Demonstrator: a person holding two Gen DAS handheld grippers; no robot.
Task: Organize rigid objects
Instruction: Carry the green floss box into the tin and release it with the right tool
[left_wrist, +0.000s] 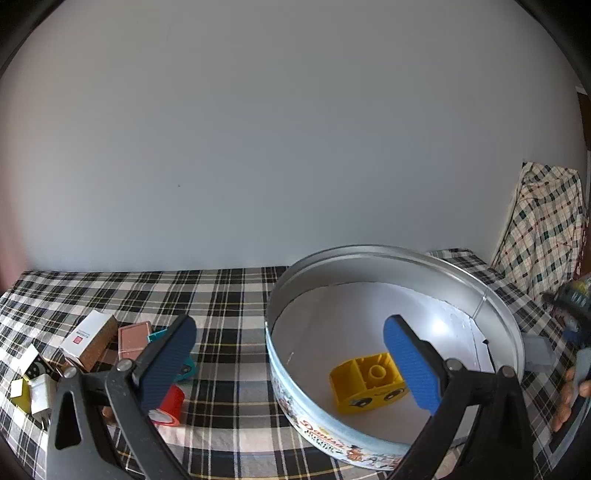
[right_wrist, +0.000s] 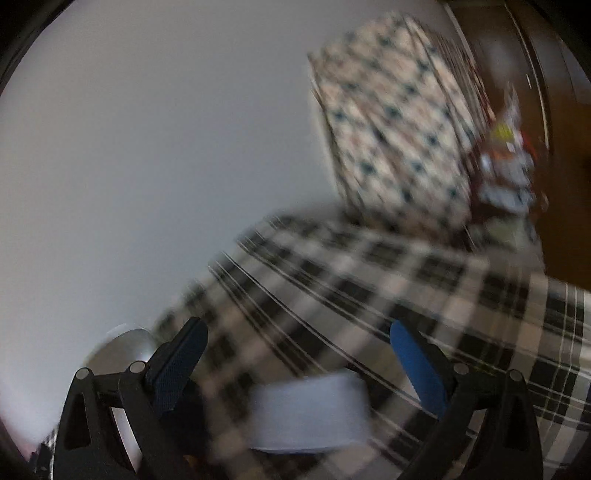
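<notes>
A round metal tin (left_wrist: 495, 306) stands on the plaid tablecloth (left_wrist: 229, 295) at the right, with a yellow toy block (left_wrist: 364, 384) inside. My left gripper (left_wrist: 291, 365) is open and empty, hovering over the tin's near left rim. Left of it lie a cardboard box (left_wrist: 90, 341), a brown tile (left_wrist: 133, 338), a red tape roll (left_wrist: 171, 404), a teal piece (left_wrist: 186, 369) and small white and yellow items (left_wrist: 31, 387). My right gripper (right_wrist: 303, 369) is open over a blurred pale box (right_wrist: 310, 411) on the cloth; the tin's rim (right_wrist: 122, 343) shows at lower left.
A plain wall rises behind the table. A checked cloth (left_wrist: 543, 229) hangs at the far right, also in the right wrist view (right_wrist: 391, 129). A grey block (left_wrist: 537, 350) lies right of the tin, beside the other hand-held gripper (left_wrist: 572, 317).
</notes>
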